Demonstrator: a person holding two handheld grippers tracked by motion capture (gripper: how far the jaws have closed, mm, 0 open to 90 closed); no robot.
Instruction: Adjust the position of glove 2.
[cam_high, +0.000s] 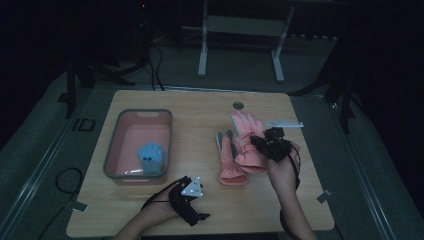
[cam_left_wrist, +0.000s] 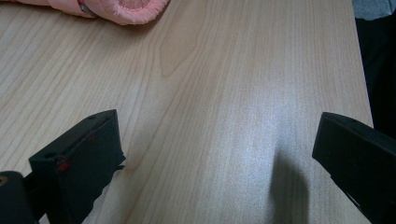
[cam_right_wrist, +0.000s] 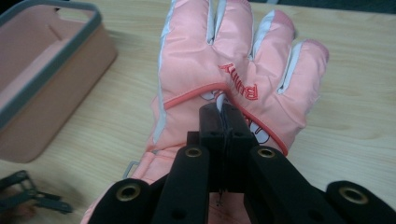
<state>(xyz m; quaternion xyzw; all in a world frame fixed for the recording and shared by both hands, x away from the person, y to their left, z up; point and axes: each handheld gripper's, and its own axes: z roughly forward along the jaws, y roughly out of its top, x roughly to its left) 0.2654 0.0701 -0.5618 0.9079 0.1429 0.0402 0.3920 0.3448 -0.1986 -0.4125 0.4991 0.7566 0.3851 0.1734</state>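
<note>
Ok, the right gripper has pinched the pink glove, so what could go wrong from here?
1. The right gripper pinches only a small fold of the pink glove; it may slip out when lifted.
2. The second glove lies against it and could be dragged along.
3. The left gripper stands open over bare table, giving no support.

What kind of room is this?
Probably a lab or test room: a lone wooden table on grey floor, cables trailing behind, a metal stand, dark surroundings. On it: pink gloves and a pink bin.
</note>
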